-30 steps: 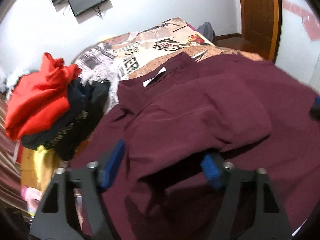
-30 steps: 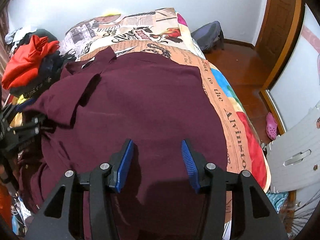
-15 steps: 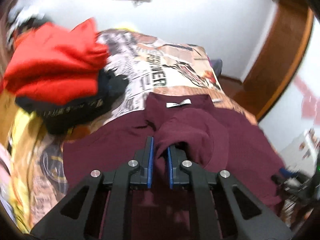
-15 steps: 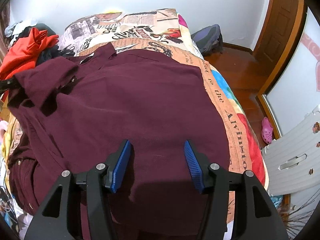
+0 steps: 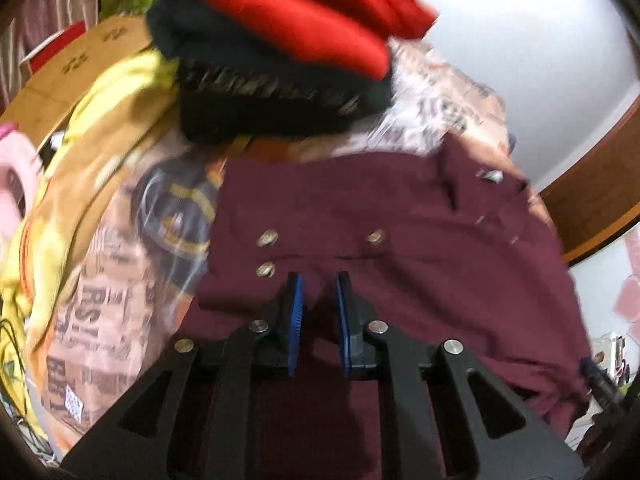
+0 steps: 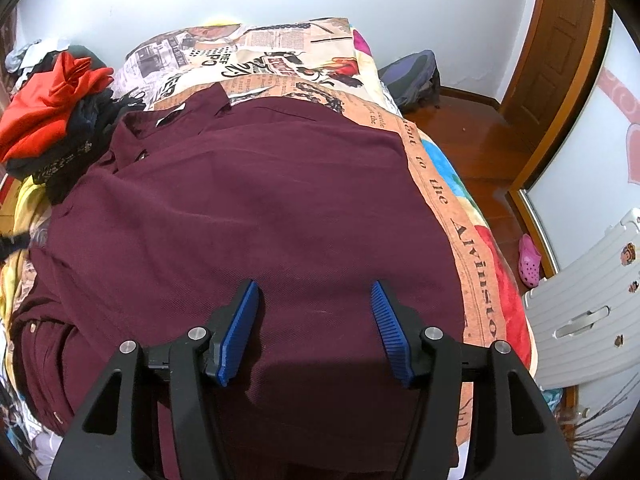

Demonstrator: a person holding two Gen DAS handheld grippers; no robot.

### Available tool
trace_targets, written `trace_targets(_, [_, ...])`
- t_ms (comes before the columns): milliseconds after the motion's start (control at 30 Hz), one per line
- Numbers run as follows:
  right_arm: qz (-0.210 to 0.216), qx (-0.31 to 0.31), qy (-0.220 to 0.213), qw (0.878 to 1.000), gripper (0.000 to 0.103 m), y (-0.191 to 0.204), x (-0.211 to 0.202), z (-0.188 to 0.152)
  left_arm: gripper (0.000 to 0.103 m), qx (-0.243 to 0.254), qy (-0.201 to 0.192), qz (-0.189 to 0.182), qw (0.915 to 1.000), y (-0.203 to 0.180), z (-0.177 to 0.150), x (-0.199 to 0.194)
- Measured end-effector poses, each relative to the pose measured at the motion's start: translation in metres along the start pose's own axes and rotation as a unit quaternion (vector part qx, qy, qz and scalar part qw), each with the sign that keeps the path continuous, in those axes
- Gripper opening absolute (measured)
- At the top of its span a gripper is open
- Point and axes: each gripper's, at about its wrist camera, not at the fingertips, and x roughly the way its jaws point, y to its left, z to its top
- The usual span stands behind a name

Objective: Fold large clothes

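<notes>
A large maroon coat (image 6: 256, 208) with gold buttons (image 5: 267, 237) lies spread over the bed; it also shows in the left wrist view (image 5: 400, 220). My left gripper (image 5: 319, 284) hovers low over the coat's left side near the buttons, jaws a narrow gap apart with maroon cloth between the blue pads (image 5: 295, 312); the view is blurred. My right gripper (image 6: 315, 292) is wide open and empty above the coat's near hem, pads (image 6: 239, 332) clear of the cloth.
A pile of red and black clothes (image 6: 52, 120) sits at the bed's left, also in the left wrist view (image 5: 280, 40). Yellow cloth (image 5: 60, 184) lies beside it. The newspaper-print bedcover (image 6: 280, 60), a wooden door (image 6: 560, 40) and a white chair (image 6: 588, 300) stand around.
My left gripper swung left and down from the lifted coat fold to the coat's buttoned left edge, and its jaws opened slightly. The raised fold now lies flat. The right gripper barely moved.
</notes>
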Motion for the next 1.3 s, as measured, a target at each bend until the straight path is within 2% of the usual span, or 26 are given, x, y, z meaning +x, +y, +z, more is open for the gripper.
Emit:
trace_targets(133, [-0.002, 0.004, 0.001, 1.000, 0.055, 0.001, 0.000, 0.001, 0.014, -0.035, 0.024, -0.001, 0.9991, 0.023, -0.012, 0.005])
trace_targets(167, [-0.003, 0.006, 0.000, 1.000, 0.055, 0.001, -0.001, 0.001, 0.018, -0.048, 0.027, -0.004, 0.9985, 0.030, -0.014, 0.004])
trace_targets(233, [-0.009, 0.005, -0.001, 1.000, 0.055, 0.003, -0.002, 0.001, 0.033, -0.068, 0.028, -0.014, 0.9972, 0.039, -0.017, 0.002])
trace_targets(267, [-0.013, 0.002, -0.002, 1.000, 0.055, 0.004, -0.003, 0.001, 0.045, -0.085, 0.028, -0.025, 0.9957, 0.044, -0.018, 0.000])
trace_targets(300, [-0.017, -0.001, -0.005, 1.000, 0.055, 0.005, -0.005, 0.002, 0.052, -0.094, 0.028, -0.032, 0.9946, 0.047, -0.020, -0.002])
trace_targets(467, [-0.034, -0.006, -0.023, 0.999, 0.055, 0.006, -0.013, 0.005, 0.057, -0.132, 0.049, -0.080, 0.9867, 0.054, -0.017, 0.007])
trace_targets(567, [-0.036, -0.001, -0.031, 0.999, 0.055, 0.004, -0.016, 0.006, 0.058, -0.171, 0.074, -0.125, 0.9745, 0.054, -0.017, 0.022])
trace_targets(633, [-0.038, 0.000, -0.033, 0.999, 0.055, 0.002, -0.017, 0.007, 0.058, -0.183, 0.083, -0.131, 0.9707, 0.052, -0.017, 0.029])
trace_targets(800, [-0.047, -0.004, -0.033, 0.998, 0.055, 0.001, -0.018, 0.005, 0.073, -0.209, 0.102, -0.145, 0.9617, 0.050, -0.016, 0.048])
trace_targets(900, [-0.051, -0.002, -0.031, 0.998, 0.055, -0.001, -0.019, 0.002, 0.079, -0.223, 0.107, -0.151, 0.9572, 0.049, -0.014, 0.052])
trace_targets(1067, [-0.044, 0.010, -0.026, 0.999, 0.055, -0.006, -0.018, -0.002, 0.079, -0.232, 0.118, -0.169, 0.9505, 0.049, -0.023, 0.050])
trace_targets(1167, [-0.041, 0.012, -0.025, 0.999, 0.055, -0.006, -0.018, -0.003, 0.079, -0.226, 0.112, -0.173, 0.9521, 0.048, -0.029, 0.044])
trace_targets(1300, [-0.038, 0.010, -0.027, 0.999, 0.055, -0.005, -0.020, -0.003, 0.079, -0.219, 0.110, -0.159, 0.9564, 0.044, -0.025, 0.047])
